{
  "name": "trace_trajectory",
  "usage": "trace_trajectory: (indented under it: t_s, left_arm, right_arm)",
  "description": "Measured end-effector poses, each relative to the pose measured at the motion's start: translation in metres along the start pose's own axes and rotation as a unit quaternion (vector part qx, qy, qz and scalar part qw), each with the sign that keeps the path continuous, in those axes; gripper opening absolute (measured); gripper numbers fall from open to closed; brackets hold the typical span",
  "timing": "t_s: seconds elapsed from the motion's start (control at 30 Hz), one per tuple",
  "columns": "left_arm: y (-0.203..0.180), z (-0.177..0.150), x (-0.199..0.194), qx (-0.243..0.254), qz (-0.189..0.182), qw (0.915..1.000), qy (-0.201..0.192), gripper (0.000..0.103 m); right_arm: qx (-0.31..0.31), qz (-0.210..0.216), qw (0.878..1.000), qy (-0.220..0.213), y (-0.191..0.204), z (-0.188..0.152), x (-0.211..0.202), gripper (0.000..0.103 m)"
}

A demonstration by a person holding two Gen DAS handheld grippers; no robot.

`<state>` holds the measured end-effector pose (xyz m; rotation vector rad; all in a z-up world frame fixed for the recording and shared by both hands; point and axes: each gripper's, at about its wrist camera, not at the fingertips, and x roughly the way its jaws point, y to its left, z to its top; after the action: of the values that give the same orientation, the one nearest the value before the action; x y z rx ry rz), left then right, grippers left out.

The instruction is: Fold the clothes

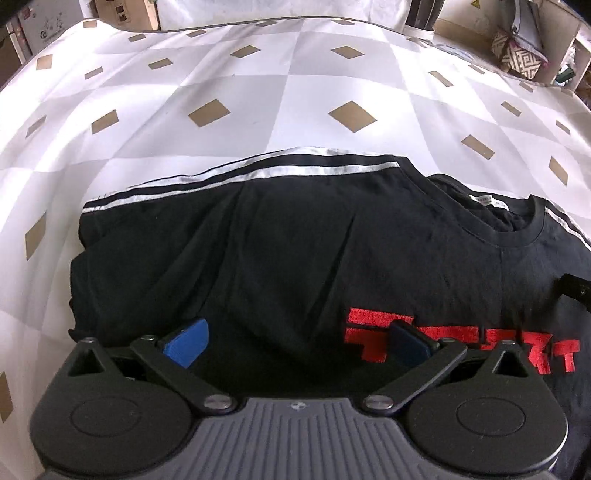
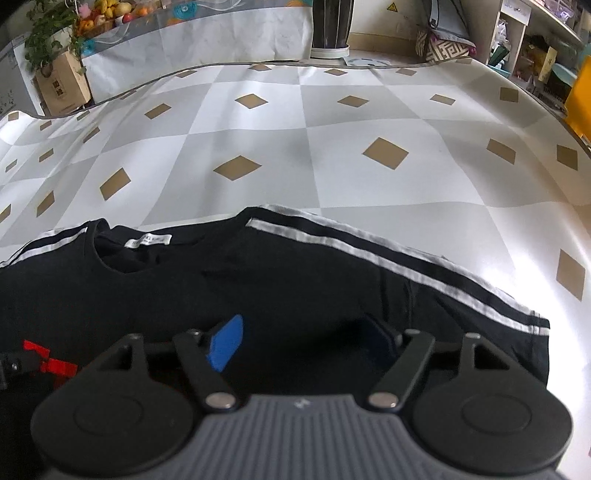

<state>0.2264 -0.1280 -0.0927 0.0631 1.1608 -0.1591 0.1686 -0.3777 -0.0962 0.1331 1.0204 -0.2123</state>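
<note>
A black T-shirt with silver shoulder stripes and red lettering lies spread on the checked cloth, collar toward the far side. My left gripper hovers open over the shirt's left chest, blue pads wide apart with nothing between them. In the right wrist view the same shirt shows its right sleeve and stripe. My right gripper is open above the right side of the shirt, with nothing between its fingers. The other gripper's edge shows at the far left.
The surface is a white and grey checked cloth with tan diamonds, stretching far beyond the shirt. Behind its far edge stand a cardboard box with a plant, a dark cylinder, a patterned bag and shelves.
</note>
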Motion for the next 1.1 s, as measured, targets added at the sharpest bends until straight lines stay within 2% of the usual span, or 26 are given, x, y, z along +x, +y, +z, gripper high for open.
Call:
trace_trajectory:
  t_s: [0.43,0.63,0.77,1.1]
  left_arm:
    - [-0.002,0.009,0.007,-0.013,0.008,0.9998,-0.013,0.103]
    - [-0.002,0.013,0.006,-0.005,-0.001,1.0000,0.000,0.103]
    - [-0.001,0.000,0.000,0.009,-0.003,0.9997,0.024,0.103]
    - [-0.007,-0.057,-0.036,0.069,-0.042,0.9957,0.044,0.103]
  right_arm:
    - [0.024,-0.014,0.999,-0.025,0.005,0.012,0.013,0.082]
    - [0.035,-0.015,0.999,-0.023,0.008,0.012,0.010,0.080]
    - [0.035,-0.001,0.999,0.008,0.009,0.007,0.000,0.077]
    - [0.038,0.027,0.999,0.024,0.003,-0.026,-0.046,0.077]
